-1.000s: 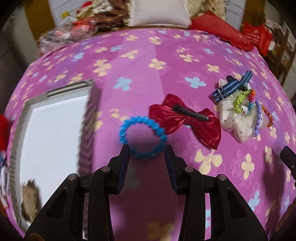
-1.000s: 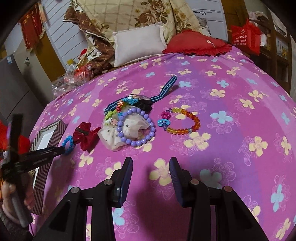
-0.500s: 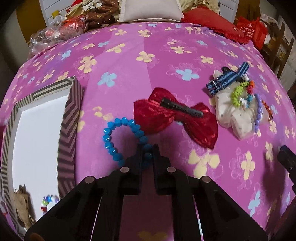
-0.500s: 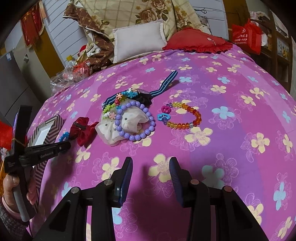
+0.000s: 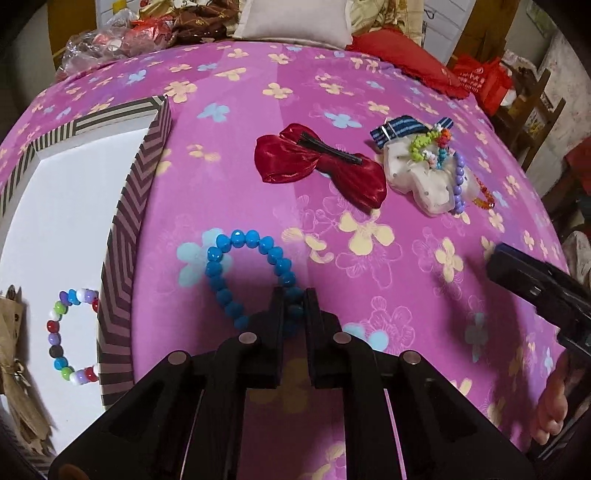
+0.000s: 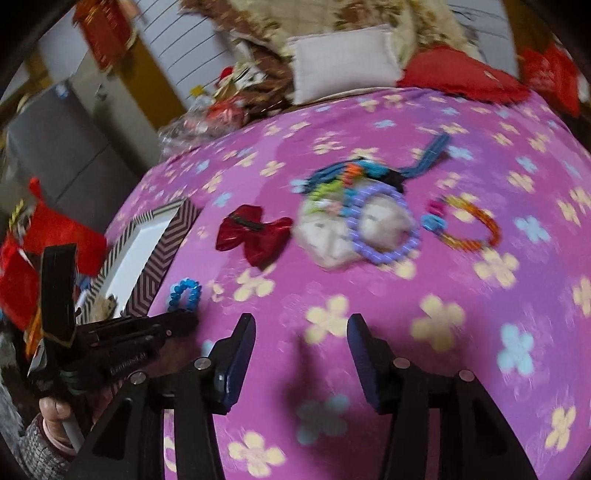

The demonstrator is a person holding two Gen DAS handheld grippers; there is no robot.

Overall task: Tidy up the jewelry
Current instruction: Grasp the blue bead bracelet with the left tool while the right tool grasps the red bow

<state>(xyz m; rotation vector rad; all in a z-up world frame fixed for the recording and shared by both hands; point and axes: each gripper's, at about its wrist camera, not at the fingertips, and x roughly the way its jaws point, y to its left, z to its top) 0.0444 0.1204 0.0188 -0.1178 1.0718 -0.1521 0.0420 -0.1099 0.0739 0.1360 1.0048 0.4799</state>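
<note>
My left gripper (image 5: 294,295) is shut on a blue bead bracelet (image 5: 236,269), which hangs from its tips just above the pink flowered cloth, right of the striped box (image 5: 133,206). The box holds a multicoloured bead bracelet (image 5: 68,332). The blue bracelet (image 6: 184,293) and left gripper (image 6: 184,319) also show in the right wrist view. My right gripper (image 6: 301,332) is open and empty above the cloth. A red bow clip (image 5: 317,166), a purple bead bracelet (image 6: 384,225) on a white fabric piece (image 5: 421,181), and an orange bead bracelet (image 6: 469,225) lie further out.
A blue striped ribbon (image 5: 399,129) and a green bead piece (image 5: 424,142) lie on the white fabric. Pillows and cushions (image 5: 295,18) are piled at the far edge. A brown paper item (image 5: 14,350) lies in the box's left part.
My left gripper closed on the blue bracelet and carried it back towards the box. The right wrist view has swung and is blurred with motion; its jaws stay open.
</note>
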